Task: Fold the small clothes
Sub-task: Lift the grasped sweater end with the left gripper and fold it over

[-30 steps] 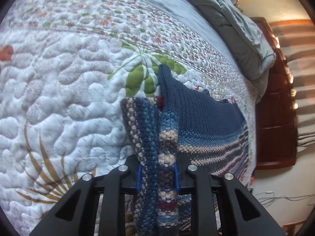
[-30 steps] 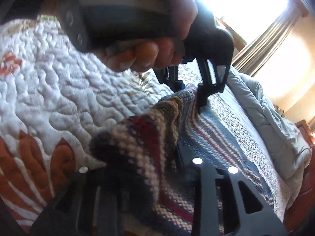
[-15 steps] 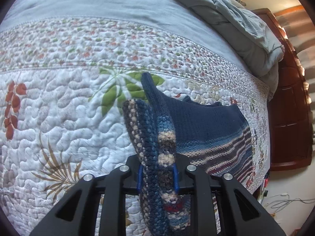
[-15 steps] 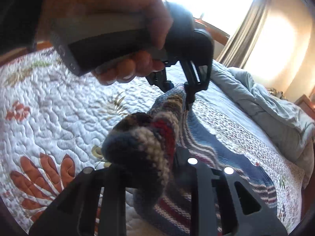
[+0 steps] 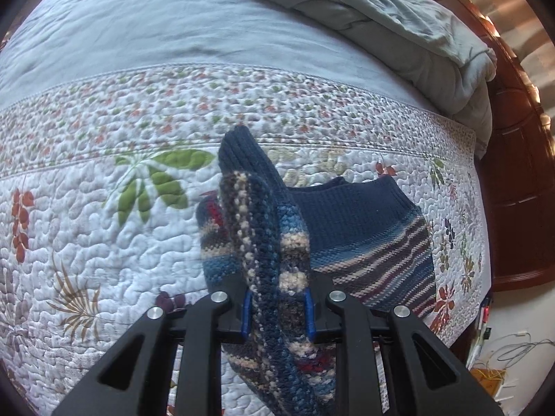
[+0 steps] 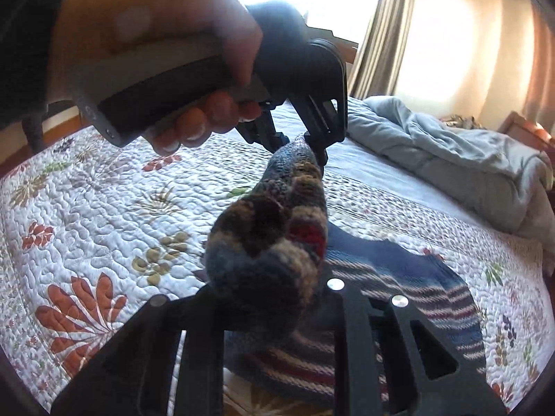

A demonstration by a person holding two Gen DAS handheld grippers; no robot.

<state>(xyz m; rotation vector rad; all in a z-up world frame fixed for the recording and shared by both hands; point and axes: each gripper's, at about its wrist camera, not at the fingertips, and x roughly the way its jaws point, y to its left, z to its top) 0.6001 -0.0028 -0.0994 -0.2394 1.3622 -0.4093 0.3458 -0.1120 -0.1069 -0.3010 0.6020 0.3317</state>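
Observation:
A small blue striped knit sweater (image 5: 364, 228) lies partly on the quilted bed, its left edge lifted. My left gripper (image 5: 277, 312) is shut on a bunched fold of the sweater and holds it above the quilt. My right gripper (image 6: 274, 298) is shut on another bunched part of the same sweater (image 6: 274, 242). The lifted edge stretches between the two grippers. In the right wrist view the hand with the left gripper (image 6: 312, 145) holds the far end of that edge. The navy upper part and striped lower part rest flat on the quilt to the right.
The white floral quilt (image 5: 86, 225) covers the bed, with a plain grey-blue sheet (image 5: 156, 34) beyond it. A rumpled grey duvet (image 5: 399, 17) lies at the far side. A dark wooden bed frame (image 5: 513, 173) stands at the right. Curtains (image 6: 381, 34) hang by a bright window.
Both grippers have risen and pulled back with the sweater's edge, so more of the bed shows. The lifted edge stands higher above the quilt.

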